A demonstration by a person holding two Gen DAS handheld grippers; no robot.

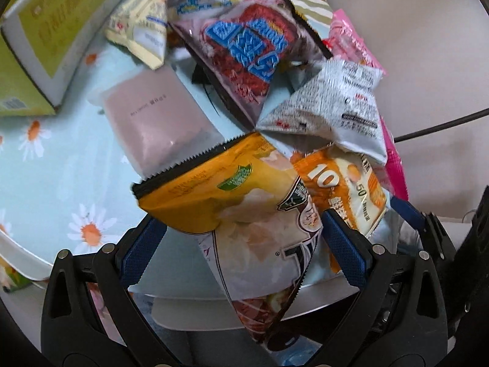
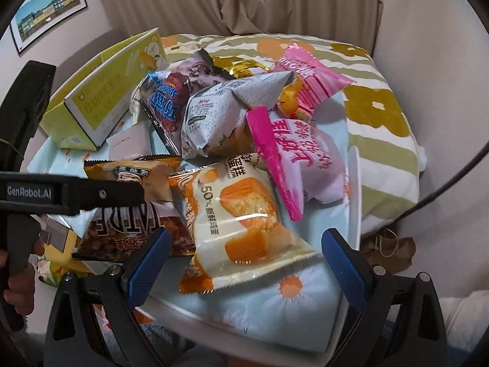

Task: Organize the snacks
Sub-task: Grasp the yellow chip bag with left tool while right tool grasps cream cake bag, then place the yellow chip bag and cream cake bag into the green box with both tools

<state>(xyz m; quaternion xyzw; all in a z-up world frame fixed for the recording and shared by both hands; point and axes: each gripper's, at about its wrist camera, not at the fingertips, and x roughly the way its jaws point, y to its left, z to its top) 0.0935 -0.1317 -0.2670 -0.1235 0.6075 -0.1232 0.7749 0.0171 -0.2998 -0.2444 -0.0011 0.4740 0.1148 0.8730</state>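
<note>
Snacks sit heaped on a white tray (image 2: 354, 183) lined with pale blue daisy-print cloth (image 1: 61, 183), tray resting on a green-and-white floral bedspread (image 2: 382, 116). Room: beige curtain (image 2: 244, 3) behind, framed landscape picture (image 2: 49, 9) on the pinkish wall at upper left, dark cable (image 2: 452, 180) crossing at right. Left tongs (image 1: 241, 244) are spread, blue pads on either side of a yellow-brown chip bag (image 1: 232, 208) at the near tray edge; whether the pads actually press it, cannot tell. Right tongs (image 2: 244, 260) are spread wide, hovering over an orange-and-cream cake packet (image 2: 241, 214) without touching it. Pile behind: grey-white printed packet (image 2: 220, 116), dark bag with blue lettering (image 1: 247, 52), pink wrapped packets (image 2: 305, 153), a plain mauve pouch (image 1: 156, 116) lying flat on the cloth, a pale yellow packet (image 1: 143, 30) at the back. Yellow-green box (image 2: 97, 101) stands on the tray's left side, just beside the pile. A hand (image 2: 15, 287) grips the left tool's handle at the right-wrist view's left edge. Crumpled brown paper bag (image 2: 388, 247) lies beyond the tray's right edge.
</note>
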